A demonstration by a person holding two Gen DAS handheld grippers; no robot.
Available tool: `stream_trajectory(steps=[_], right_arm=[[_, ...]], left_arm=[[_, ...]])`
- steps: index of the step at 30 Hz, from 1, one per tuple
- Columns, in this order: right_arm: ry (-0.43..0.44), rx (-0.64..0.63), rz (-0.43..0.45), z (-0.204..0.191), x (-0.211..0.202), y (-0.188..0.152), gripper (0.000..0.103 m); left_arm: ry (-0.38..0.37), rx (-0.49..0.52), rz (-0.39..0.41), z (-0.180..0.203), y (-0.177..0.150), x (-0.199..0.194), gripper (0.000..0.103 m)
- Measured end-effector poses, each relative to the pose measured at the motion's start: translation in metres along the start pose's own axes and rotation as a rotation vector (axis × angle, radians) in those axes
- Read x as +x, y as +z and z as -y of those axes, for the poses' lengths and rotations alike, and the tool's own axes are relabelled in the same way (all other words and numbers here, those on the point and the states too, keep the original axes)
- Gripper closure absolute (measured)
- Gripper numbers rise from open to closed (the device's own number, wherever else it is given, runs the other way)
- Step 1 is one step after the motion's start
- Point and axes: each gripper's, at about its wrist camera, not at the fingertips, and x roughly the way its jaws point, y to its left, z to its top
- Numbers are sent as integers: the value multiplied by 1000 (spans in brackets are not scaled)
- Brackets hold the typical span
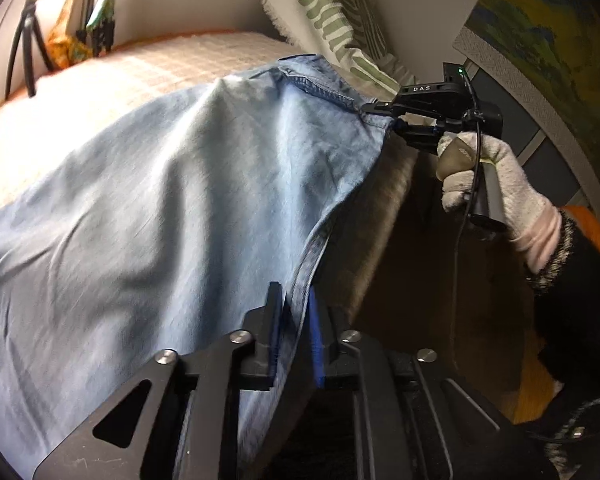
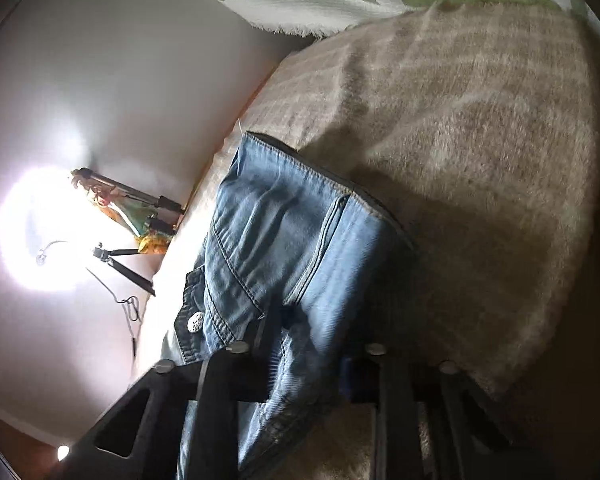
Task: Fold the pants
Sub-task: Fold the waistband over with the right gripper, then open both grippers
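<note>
The light blue denim pants [image 1: 148, 208] lie spread over a beige checked woollen blanket [image 1: 112, 76] on a bed, with one long edge hanging off the near side. In the left wrist view, that hemmed edge is pinched between the narrow black jaws of the left gripper [image 1: 296, 320], which are closed on the cloth. Farther along the same edge, near the waistband, the right gripper [image 1: 384, 118] is seen clamped on the denim, held by a hand in a pale knitted glove [image 1: 496, 184]. In the right wrist view, the waistband with its silver metal button [image 2: 195, 322] and a stitched pocket runs between that gripper's fingers, which are likewise drawn in tight on the fabric.

Slipping is judged to be the main risk: only a thin strip of hem is caught by each gripper, so a sharp pull could drag the cloth free. The overhanging edge could also slide off the bed under its own weight if one grip were lost. If the two grips were lifted unevenly, a skewed, wrinkled fold would be likely. The fuzzy blanket could be dragged along with the denim.

On the right gripper's black body the white letters "DAS" can be read. Beyond it lies a green-and-white patterned cushion [image 1: 324, 12]; no writing can be made out there.
</note>
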Motion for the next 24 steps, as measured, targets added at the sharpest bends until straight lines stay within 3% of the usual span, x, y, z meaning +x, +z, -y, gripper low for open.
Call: stream_trajectory(steps=[4,8,12,15,17,20,24], right_arm=[[-24,-86,25,-20,-15,6,94],[-54,-230,40,-60,-32,7,95],[-73,-357,69,-92,-60,7,96],[-141,-383,106,-80,-72,4,97],[-204,-333,60,-53,-60,4,99],[-292,-355,22,-35,-37,-4,99],[-337,-358,-20,-24,-25,-8,99]], left_arm=[[-34,-78,111,-19,-7,-54,77],[107,-102,146,-53,-23,-94,78],[175,-176,151,-83,-48,-118,78],[206,-198,147,-94,-64,-126,78],[225,-209,130,-98,-74,-127,78],[225,-236,97,-107,-84,-123,78],[229,-223,66,-106,-91,-118,77]])
